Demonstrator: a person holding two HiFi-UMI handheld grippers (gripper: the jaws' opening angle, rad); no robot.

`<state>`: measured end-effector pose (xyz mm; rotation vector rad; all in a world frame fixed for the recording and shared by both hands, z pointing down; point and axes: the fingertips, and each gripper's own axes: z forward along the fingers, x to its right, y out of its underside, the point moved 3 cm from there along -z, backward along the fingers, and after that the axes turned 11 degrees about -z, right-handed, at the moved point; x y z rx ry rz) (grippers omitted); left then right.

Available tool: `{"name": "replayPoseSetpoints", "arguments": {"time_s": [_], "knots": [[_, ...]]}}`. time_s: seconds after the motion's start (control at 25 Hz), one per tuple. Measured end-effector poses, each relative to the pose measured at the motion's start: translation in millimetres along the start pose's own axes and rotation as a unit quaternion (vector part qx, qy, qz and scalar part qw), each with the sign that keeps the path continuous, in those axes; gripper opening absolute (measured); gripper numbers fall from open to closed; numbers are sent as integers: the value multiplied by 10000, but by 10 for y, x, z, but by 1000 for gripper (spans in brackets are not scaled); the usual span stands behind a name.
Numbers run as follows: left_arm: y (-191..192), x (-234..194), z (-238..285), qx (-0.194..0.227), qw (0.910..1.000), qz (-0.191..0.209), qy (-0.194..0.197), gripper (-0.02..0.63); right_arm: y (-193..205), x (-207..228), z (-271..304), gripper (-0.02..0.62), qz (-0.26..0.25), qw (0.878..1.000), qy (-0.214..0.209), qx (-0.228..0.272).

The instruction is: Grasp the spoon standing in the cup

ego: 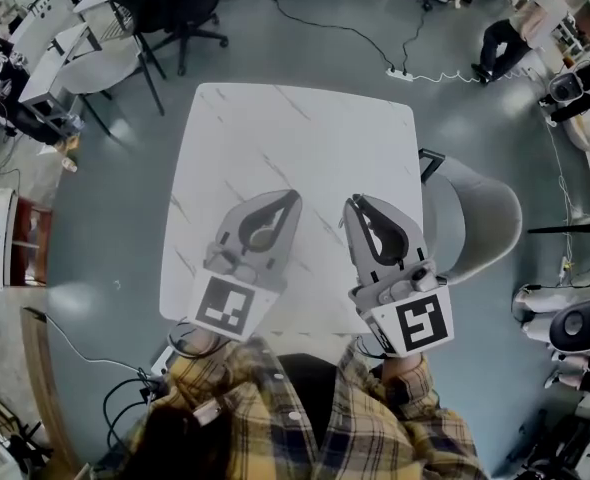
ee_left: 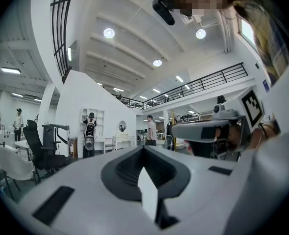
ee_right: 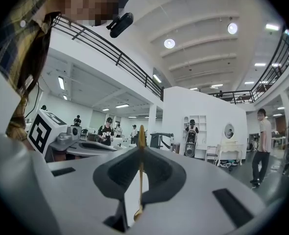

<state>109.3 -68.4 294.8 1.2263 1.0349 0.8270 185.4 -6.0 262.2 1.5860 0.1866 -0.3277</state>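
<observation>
My right gripper (ee_right: 141, 149) is shut on a thin golden spoon (ee_right: 140, 180). The spoon's handle sticks out a little past the jaw tips, and its bowl hangs back inside the jaw opening. In the head view the right gripper (ego: 354, 204) and the left gripper (ego: 294, 197) are held side by side, pointing away over the white marble table (ego: 275, 128). The left gripper (ee_left: 144, 149) has its jaws together with nothing between them. The right gripper (ee_left: 205, 130) also shows in the left gripper view, to the right. No cup shows in any view.
A grey chair (ego: 480, 218) stands against the table's right edge. Black office chairs (ego: 170, 8) and desks stand beyond the far left corner. A cable and power strip (ego: 400, 72) lie on the floor behind the table. People stand around the room.
</observation>
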Motion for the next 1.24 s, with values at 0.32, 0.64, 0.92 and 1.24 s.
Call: {"name": "replayPoseSetpoints", "arguments": {"time_s": [0.32,0.64,0.92,1.24], "knots": [[21,-14,65,6,10000,13,-4,18,78,27,35,35,94,9999,-42,-62],[23,-36,93,-12,10000,8,3,18,98,49,56,35,104,9999,-34,-84],[28,7,131,-56,9997,-60,237,18,101,63,61,35,93,9999,-57,-90],[-9,95,183,-75,9988,153,453,18,73,80,20,35,84,9999,-114,-71]]}}
